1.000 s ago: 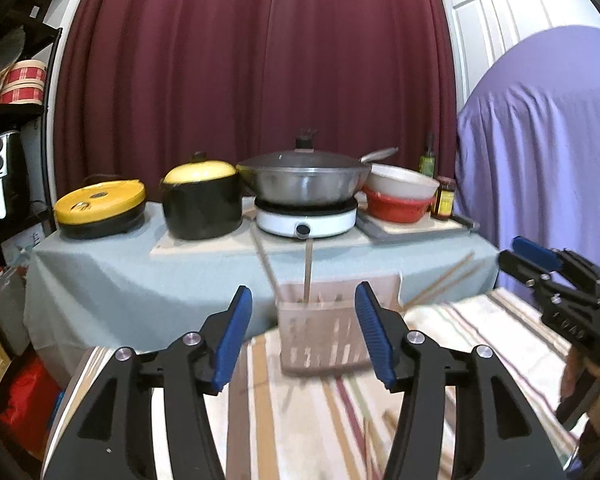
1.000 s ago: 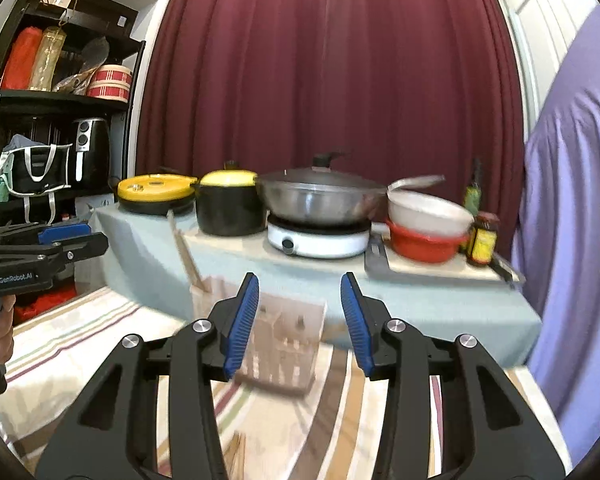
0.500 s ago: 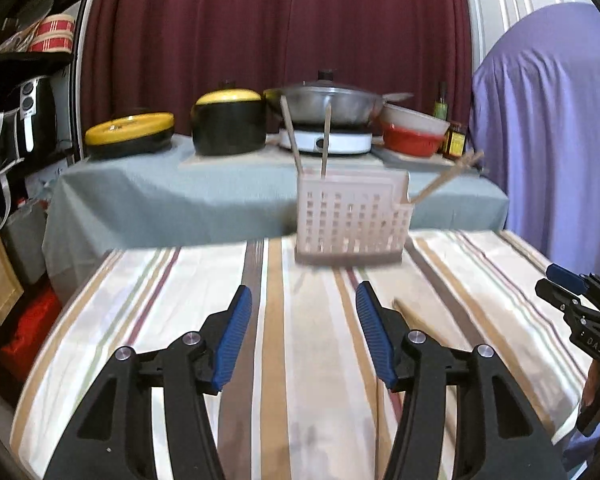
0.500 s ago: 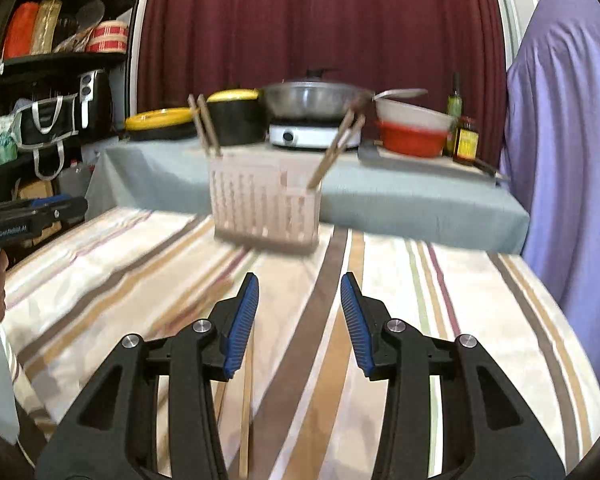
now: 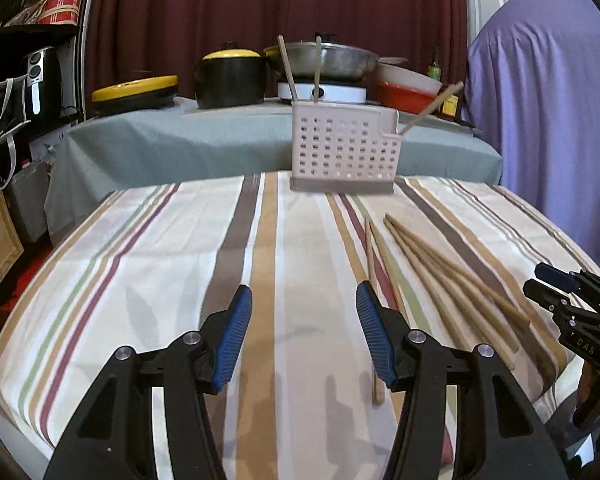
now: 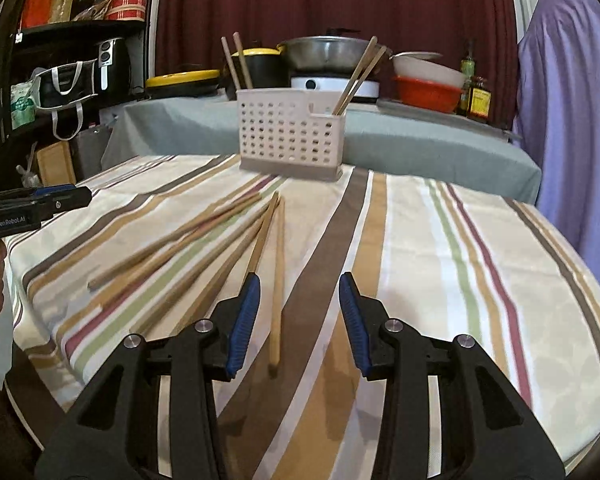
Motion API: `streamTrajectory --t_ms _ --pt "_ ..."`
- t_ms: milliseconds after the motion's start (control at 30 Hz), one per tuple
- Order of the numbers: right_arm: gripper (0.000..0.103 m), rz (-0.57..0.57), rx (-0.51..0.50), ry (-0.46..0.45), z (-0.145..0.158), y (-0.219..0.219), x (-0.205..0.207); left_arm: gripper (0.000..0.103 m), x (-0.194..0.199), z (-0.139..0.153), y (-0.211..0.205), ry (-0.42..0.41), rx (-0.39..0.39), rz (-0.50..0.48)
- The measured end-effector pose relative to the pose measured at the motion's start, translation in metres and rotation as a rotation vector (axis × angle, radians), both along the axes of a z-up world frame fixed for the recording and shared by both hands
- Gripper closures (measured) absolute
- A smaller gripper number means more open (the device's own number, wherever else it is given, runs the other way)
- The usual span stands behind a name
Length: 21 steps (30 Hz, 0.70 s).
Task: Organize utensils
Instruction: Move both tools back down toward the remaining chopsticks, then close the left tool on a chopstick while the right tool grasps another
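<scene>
Utensil holder (image 6: 290, 136) stands at table's (image 6: 440, 248) far edge, upper centre of frame, chopsticks upright in it. Loose chopsticks (image 6: 204, 248) fan across table, left of centre. Cookware (image 6: 324, 54) on counter behind holder.

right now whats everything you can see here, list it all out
chopsticks on cloth: several, tan, loose fan on the striped tablecloth
chopsticks in holder: four, tan, two at each end
holder: one, pale pink, perforated, far end of the cloth
tablecloth: one, cream with stripes
pot: one, black with yellow lid, grey back table
flat cooker: one, yellow and black, left of the pot
wok: one, metal, on a white burner
bowls: two, white over red
bottles: two, beside the bowls
left gripper: fingers open, empty
right gripper: fingers open, empty
</scene>
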State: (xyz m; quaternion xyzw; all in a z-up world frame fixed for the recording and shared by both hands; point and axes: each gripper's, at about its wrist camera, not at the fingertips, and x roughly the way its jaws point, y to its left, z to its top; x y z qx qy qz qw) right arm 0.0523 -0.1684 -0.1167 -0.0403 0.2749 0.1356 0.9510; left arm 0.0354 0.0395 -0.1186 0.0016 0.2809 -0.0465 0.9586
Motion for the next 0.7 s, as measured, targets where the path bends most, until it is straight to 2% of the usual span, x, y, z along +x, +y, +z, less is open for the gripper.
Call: streamTrajectory --t_ms 100,167,300,600,700 --pt "0.064 0.005 0.003 0.011 -0.007 0.002 -0.003 0.049 -0.006 -0.009 -0.004 0.018 -0.010 -0.019" --pt "0.071 0.011 0.002 0.021 -0.011 0.003 -0.004 0.050 -0.011 -0.014 -0.009 0.029 -0.010 -0.041" --pt "0.071 0.014 0.003 0.029 -0.015 0.004 -0.007 0.053 -0.016 -0.022 -0.018 0.052 -0.013 -0.078" --pt "0.072 0.011 0.008 0.032 -0.017 0.004 -0.010 0.066 -0.017 -0.036 -0.033 0.103 0.002 -0.125" --pt "0.072 0.012 0.013 0.034 -0.019 0.003 -0.010 0.073 -0.015 -0.042 -0.037 0.125 0.008 -0.133"
